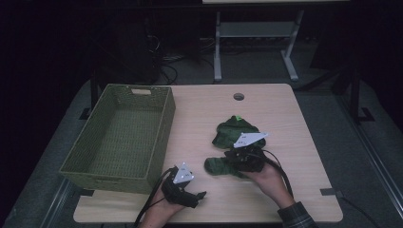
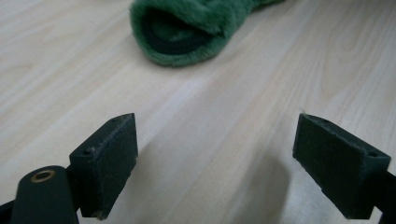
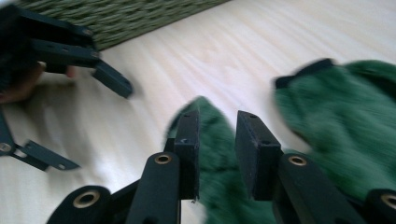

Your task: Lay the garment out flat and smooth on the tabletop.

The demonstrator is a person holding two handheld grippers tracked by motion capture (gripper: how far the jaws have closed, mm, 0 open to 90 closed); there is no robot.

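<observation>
Your right gripper (image 1: 231, 158) sits low over the near green fuzzy slipper (image 1: 218, 166), at the front middle of the wooden table (image 1: 285, 190). In the right gripper view its jaws stand close together with a narrow gap, and the slipper's plush edge (image 3: 210, 140) lies under and between them. That picture is blurred, so you cannot tell whether the pads press on the fabric. No earlier picture backs any motion claim, so note only the narrow stance.

Your left gripper (image 1: 197, 195) rests near the table's front edge, just right of the green woven basket (image 1: 119, 137) and well left of the slipper. In the left gripper view its jaws are wide apart with bare tabletop between them. The slipper's open mouth (image 2: 180, 32) faces this gripper from farther up the table, dark lining visible inside.

A second green slipper (image 1: 235, 130) lies just behind the first, partly under the right gripper's grey plate. It also shows in the right gripper view (image 3: 345, 121), at the right, with a dark trim band along its upper edge.

The basket stands along the table's left side, handle cut-out at its far end.
</observation>
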